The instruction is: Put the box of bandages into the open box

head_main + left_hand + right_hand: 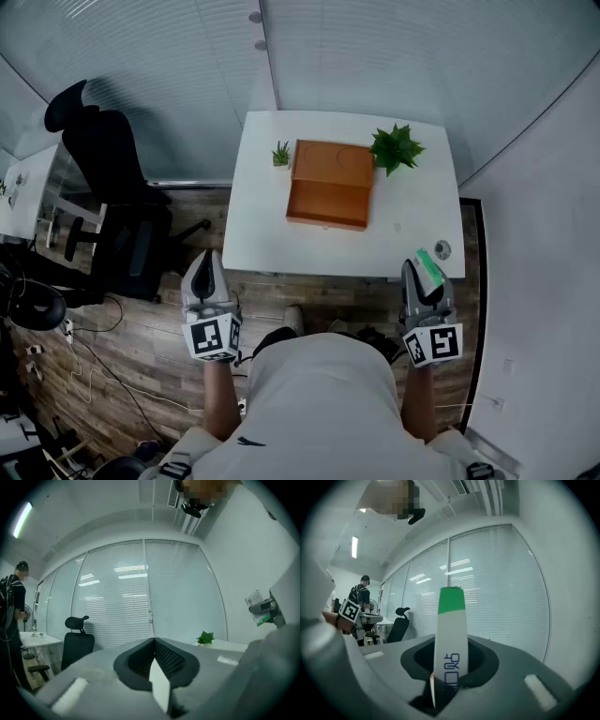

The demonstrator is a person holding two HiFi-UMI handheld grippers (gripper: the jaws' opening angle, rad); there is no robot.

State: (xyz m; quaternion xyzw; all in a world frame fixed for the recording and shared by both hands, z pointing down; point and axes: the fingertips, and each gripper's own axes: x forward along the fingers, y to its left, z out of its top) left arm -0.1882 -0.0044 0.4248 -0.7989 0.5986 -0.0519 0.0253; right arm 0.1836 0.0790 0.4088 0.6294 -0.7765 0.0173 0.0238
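On the white table [262, 234] lies an orange-brown box [328, 183], in two flat halves joined at the middle. I cannot tell what is inside it. My right gripper [421, 278] hangs just off the table's near right edge. It is shut on the box of bandages [430, 265], a slim white carton with a green end. In the right gripper view the carton [451, 634] stands upright between the jaws of the right gripper [449, 670]. My left gripper [206, 274] hovers over the floor near the table's left corner. Its jaws [153, 644] are shut with nothing between them.
A leafy green plant [395, 147] stands by the box's far right corner, and a smaller plant [281, 154] at its far left. A small round object [442, 249] lies near the table's right front. A black office chair [112, 187] stands left of the table. A person [14, 602] stands far left.
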